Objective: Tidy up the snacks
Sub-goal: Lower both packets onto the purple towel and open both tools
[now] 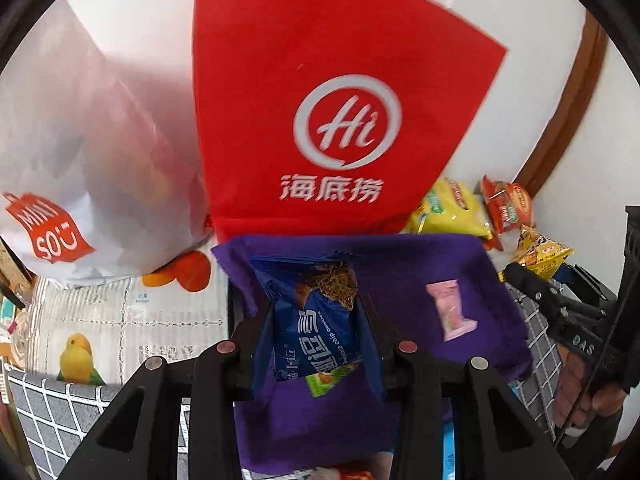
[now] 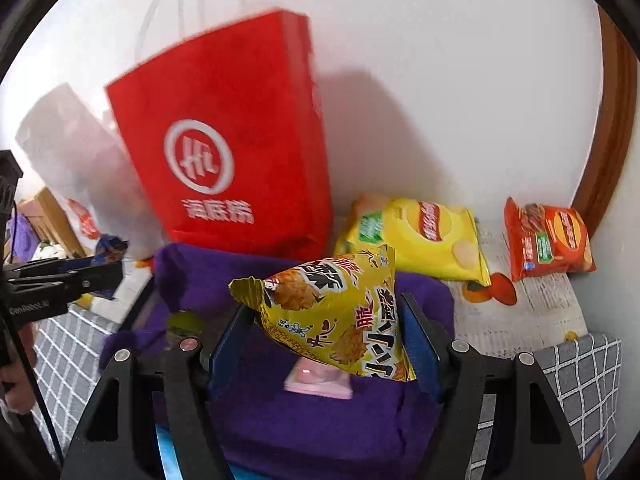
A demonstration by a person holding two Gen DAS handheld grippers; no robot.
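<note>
Left gripper [image 1: 316, 316] clamped on a crinkly blue foil cookie packet [image 1: 320, 320]. Right gripper [image 2: 328, 332] clamped on a puffy yellow foil snack bag [image 2: 336, 312], above soft purple felt [image 2: 304, 432].

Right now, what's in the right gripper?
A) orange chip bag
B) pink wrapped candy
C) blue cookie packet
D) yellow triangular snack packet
D: the right gripper has its jaws closed on the yellow triangular snack packet over the purple cloth; the blue cookie packet sits in the left gripper, and the pink candy lies loose on the cloth.
</note>
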